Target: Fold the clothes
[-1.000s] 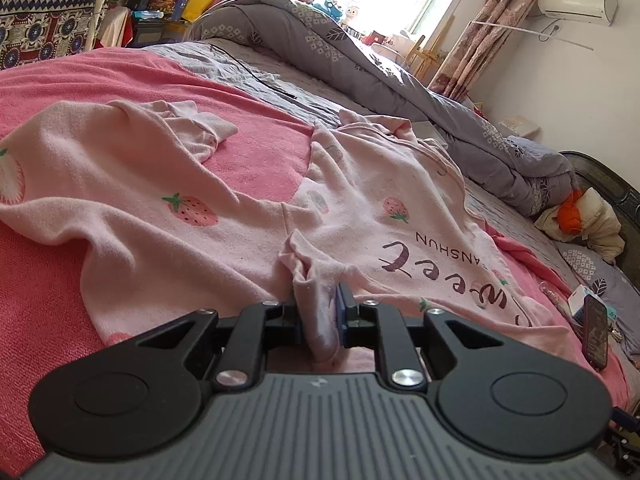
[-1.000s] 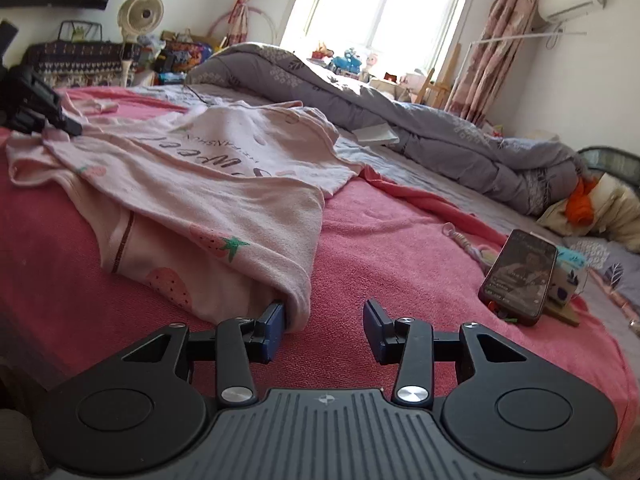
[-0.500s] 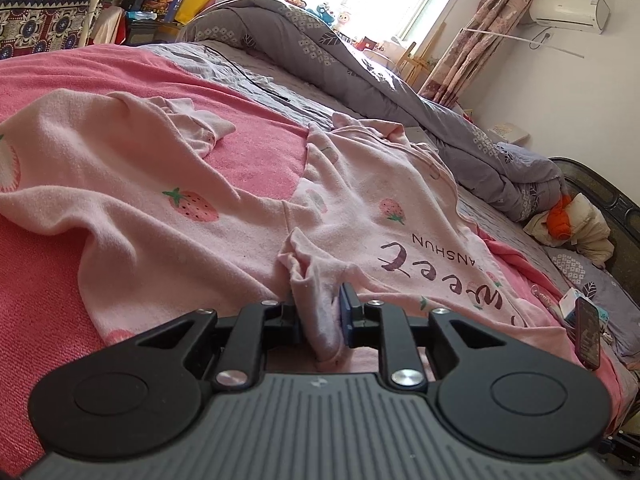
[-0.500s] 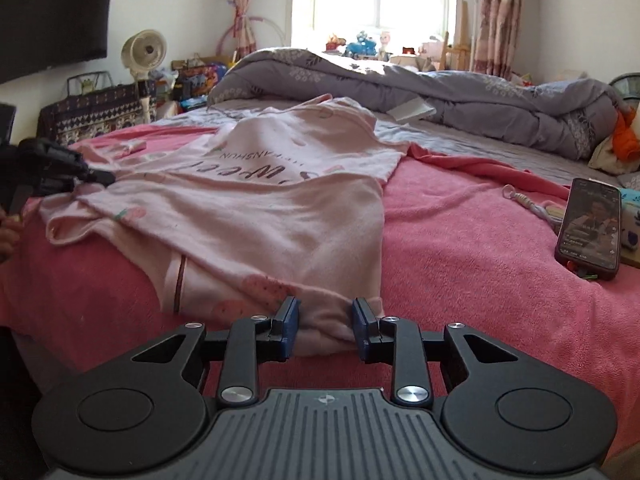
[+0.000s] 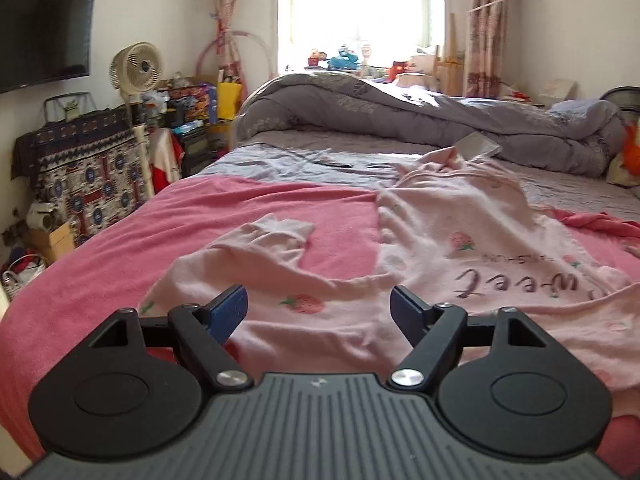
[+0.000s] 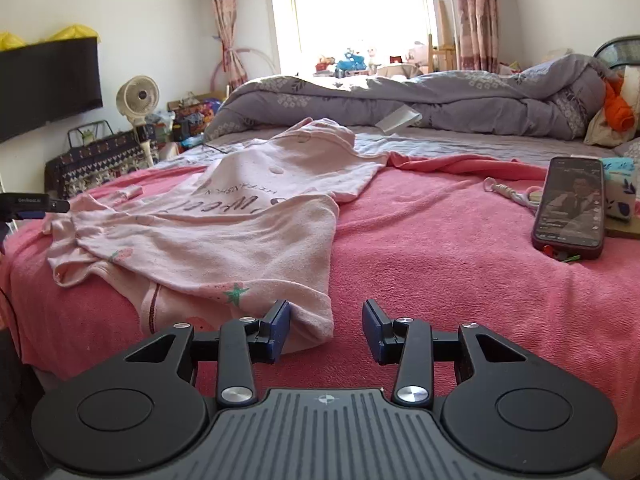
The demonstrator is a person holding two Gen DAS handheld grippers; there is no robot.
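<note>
**Pink pyjama top spread on the bed, both grippers open**

Sunlit from a window at the far end, the bedroom holds a bed covered by a pink blanket [image 6: 440,248], with a grey duvet [image 6: 400,100] bunched along its far side. On the blanket lies a pale pink top [image 5: 440,248] printed with strawberries and dark lettering, partly folded over itself, one sleeve [image 5: 276,232] lying loose on the blanket.

Over the near part of the garment the left gripper [image 5: 319,314] hovers with its jaws wide apart and nothing between them. The right gripper [image 6: 326,330] is open too; its left blue pad [image 6: 280,328] sits right against the top's near corner [image 6: 312,320], while the other pad stands clear over bare blanket.

A phone [image 6: 570,206] with a lit screen is propped up on the blanket, well apart from the top. A white fan [image 5: 138,66] and a wall-mounted TV [image 5: 44,32] stand beyond the bed.
</note>
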